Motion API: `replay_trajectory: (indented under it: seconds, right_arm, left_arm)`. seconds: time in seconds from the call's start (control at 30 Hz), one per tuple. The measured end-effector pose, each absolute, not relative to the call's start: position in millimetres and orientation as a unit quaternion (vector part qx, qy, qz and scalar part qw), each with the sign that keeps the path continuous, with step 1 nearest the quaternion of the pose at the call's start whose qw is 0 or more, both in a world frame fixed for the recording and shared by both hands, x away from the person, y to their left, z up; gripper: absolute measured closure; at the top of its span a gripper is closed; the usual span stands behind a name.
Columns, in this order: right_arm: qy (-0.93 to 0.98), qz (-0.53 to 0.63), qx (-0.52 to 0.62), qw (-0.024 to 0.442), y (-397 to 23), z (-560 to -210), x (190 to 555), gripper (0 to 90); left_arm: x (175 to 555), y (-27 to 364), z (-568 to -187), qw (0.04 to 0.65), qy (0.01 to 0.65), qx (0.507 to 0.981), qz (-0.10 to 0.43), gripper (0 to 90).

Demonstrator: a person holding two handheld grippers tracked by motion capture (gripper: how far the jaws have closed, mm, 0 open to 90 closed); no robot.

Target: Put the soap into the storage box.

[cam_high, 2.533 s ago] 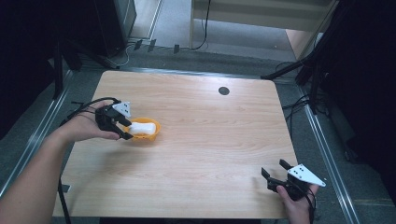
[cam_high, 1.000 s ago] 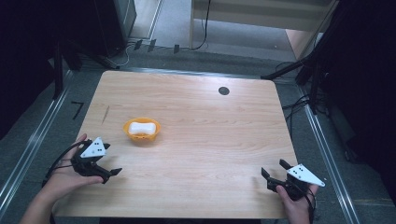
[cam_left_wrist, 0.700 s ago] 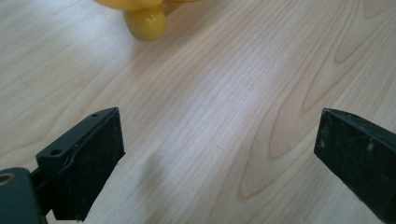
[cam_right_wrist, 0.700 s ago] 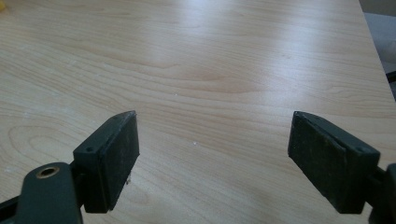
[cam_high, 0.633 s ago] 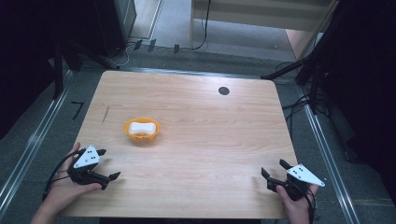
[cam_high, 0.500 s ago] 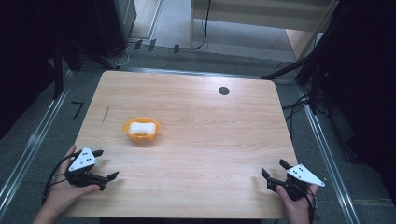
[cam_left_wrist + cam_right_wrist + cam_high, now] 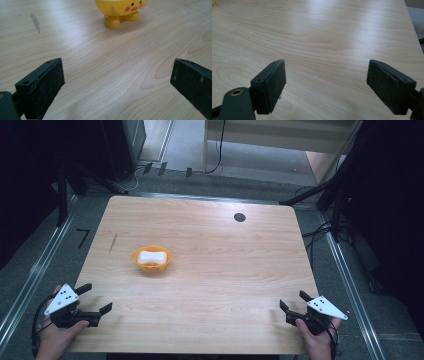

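A small yellow duck-shaped dish (image 7: 152,258) stands on the wooden table (image 7: 225,265), left of centre, with a white oblong piece (image 7: 151,256) lying in it. In the left gripper view its yellow feet and face (image 7: 121,11) show at the top edge. My left gripper (image 7: 95,299) rests at the table's near left corner, open and empty, well short of the dish; its jaws stand wide apart in the left gripper view (image 7: 117,82). My right gripper (image 7: 295,302) sits at the near right corner, open, with bare wood between its jaws (image 7: 325,85).
A dark round cable hole (image 7: 239,217) lies near the table's far edge. A dark streak (image 7: 113,242) marks the wood at the left. Metal rails (image 7: 30,280) run along both sides of the table, and cables (image 7: 320,230) trail on the floor to the right.
My left gripper let go of the white piece in the dish and drew back to the near left corner, open. In the last half second it barely moved. The right gripper stayed put.
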State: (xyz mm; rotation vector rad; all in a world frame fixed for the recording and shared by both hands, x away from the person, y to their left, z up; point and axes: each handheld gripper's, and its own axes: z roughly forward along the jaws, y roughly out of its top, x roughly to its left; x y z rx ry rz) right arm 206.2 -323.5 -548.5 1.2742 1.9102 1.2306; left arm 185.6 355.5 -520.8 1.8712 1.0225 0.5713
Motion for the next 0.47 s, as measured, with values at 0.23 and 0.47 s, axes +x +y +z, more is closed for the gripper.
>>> replay_trajectory:
  seconds: [0.23,0.47]
  right_arm:
    - [0.709,0.459,0.465,0.265,-323.0,-548.3,205.1,13.7]
    - [0.708,0.453,0.469,0.272,-322.2,-548.4,205.5,12.9]
  left_arm:
    - [187.2,365.1,-520.8,0.487,0.420,0.739,0.202,0.0]
    - [187.2,365.3,-520.9,0.491,0.416,0.740,0.198,0.0]
